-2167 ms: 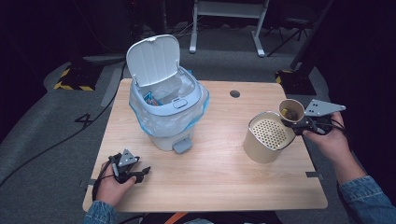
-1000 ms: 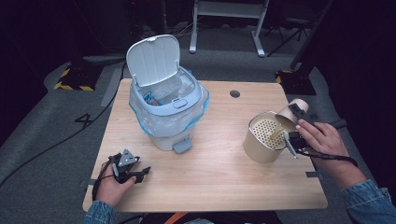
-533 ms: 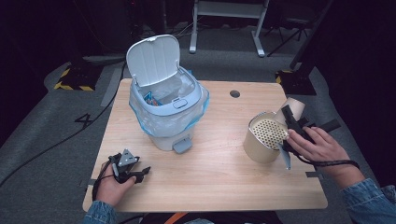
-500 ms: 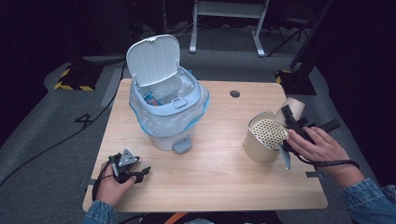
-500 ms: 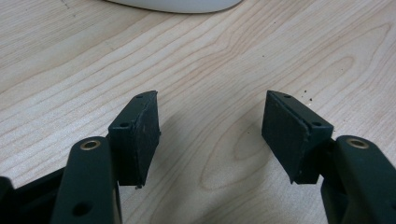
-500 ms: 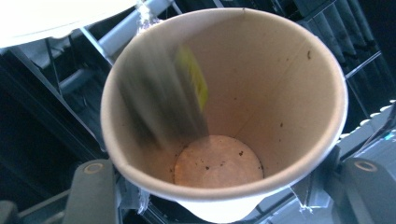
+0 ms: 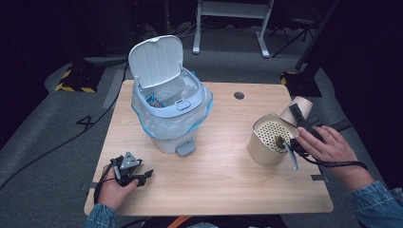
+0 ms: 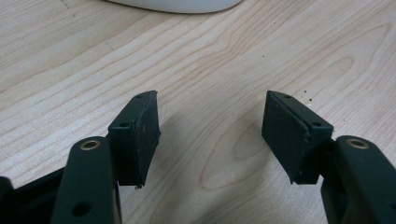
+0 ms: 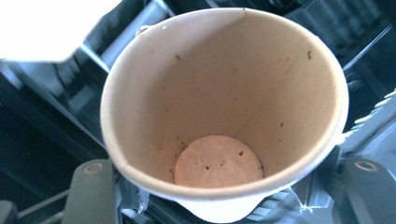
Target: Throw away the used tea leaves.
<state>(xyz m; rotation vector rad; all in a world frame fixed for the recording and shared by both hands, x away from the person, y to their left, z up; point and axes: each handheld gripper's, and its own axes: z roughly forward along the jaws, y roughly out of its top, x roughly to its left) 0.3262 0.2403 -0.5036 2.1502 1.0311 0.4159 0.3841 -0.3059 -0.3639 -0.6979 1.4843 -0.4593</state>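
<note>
One paper cup (image 7: 301,110), tan, sits in the right tool (image 7: 298,124) at the right side of the surface (image 7: 223,175) in the high view. It is tipped over, and its mouth faces the tan round canister (image 7: 266,145) just beside it. That canister has a perforated insert with a small dark lump on it. The right hand (image 7: 323,147) wraps the tool body, and a thin grey strip hangs down next to the canister. One pedal bin (image 7: 166,116) stands centre-left, with its lid (image 7: 157,59) flipped up and a clear blue-tinted liner inside. The left tool (image 7: 142,176) rests low at the near-left edge, well apart from the cup, in the left hand (image 7: 114,187).

Left gripper view: both black jaws stand well apart over bare wood grain with nothing between them. A white curved base, probably the bin, shows at the top edge.

Right gripper view: the cup (image 9: 224,116) fills the space between the two jaws, which sit on either side of its wall, so the tool grips it. The mouth faces the camera, the inside is beige with one vertical seam, and dark specks dot the wall and the pale round bottom.

Count: one cup, one canister, one bin, two tools.
</note>
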